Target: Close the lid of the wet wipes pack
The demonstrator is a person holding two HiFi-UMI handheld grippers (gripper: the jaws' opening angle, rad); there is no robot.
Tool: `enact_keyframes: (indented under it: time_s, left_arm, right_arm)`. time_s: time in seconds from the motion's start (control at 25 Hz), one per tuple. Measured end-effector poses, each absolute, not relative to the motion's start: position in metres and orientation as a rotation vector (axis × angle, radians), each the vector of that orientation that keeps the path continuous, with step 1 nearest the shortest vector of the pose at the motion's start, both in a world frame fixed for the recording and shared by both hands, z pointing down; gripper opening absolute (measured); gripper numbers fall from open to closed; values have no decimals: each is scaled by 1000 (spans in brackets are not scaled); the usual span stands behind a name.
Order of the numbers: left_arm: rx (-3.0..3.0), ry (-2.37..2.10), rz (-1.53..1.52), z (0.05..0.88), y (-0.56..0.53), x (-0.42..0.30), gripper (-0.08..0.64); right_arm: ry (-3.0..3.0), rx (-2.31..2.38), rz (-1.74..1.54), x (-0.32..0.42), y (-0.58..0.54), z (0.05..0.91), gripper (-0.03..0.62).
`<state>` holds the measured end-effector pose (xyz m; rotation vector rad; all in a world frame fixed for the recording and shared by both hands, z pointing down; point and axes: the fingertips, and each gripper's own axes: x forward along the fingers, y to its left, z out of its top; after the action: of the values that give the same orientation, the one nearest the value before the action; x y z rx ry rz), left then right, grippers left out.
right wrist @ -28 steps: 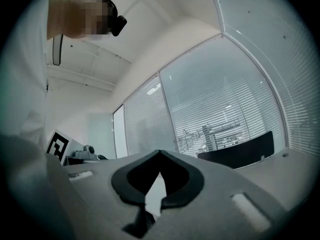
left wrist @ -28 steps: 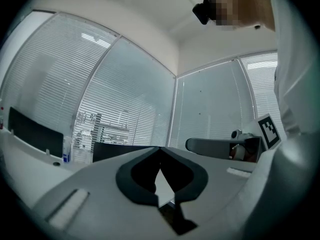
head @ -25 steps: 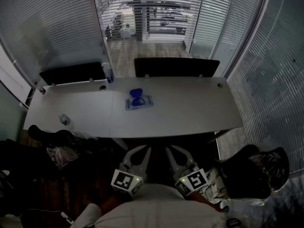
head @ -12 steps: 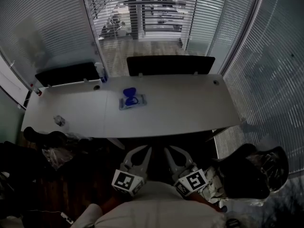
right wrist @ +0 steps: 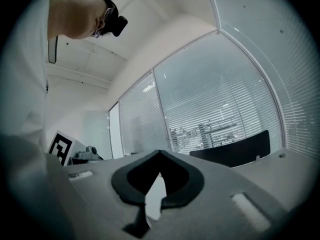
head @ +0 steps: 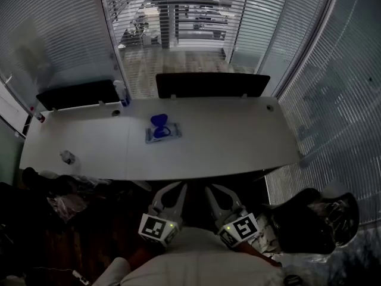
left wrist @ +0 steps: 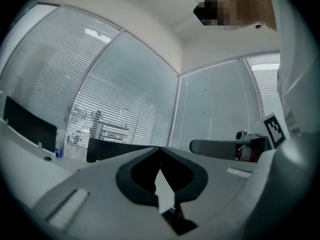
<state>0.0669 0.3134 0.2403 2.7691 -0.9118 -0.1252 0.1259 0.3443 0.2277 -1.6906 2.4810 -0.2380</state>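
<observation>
The wet wipes pack (head: 162, 133) lies flat on the white surface (head: 238, 142), left of its centre. Its blue lid (head: 158, 120) stands raised open at the far end. Both grippers are held close to the person's body, short of the surface's near edge and well apart from the pack. The left gripper (head: 171, 190) has its fingers together and empty. The right gripper (head: 219, 190) has its fingers together and empty.

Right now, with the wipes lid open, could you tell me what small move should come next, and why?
Probably reach the left gripper forward towards the flat wet wipes pack, whose round blue lid stands open on the white table. Both it and the right gripper are short of the table edge, fingers shut, empty.
</observation>
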Motion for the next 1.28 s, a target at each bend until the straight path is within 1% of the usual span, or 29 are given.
enact_keyframes:
  time_s: [0.32, 0.52, 0.96, 1.28]
  left_arm:
    - [2743, -897, -137, 251, 234, 49, 2]
    - [2745, -878, -119, 243, 177, 34, 2]
    - [2751, -880, -134, 240, 60, -13, 2]
    - [2726, -934, -141, 251, 16, -46, 2]
  right_arm:
    - [2496, -1727, -241, 110, 265, 229, 0]
    - [2486, -1742, -245, 94, 210, 225, 0]
    - [2487, -1762, -229, 51, 89, 220, 0]
    - [2507, -1777, -237, 25, 47, 226, 0]
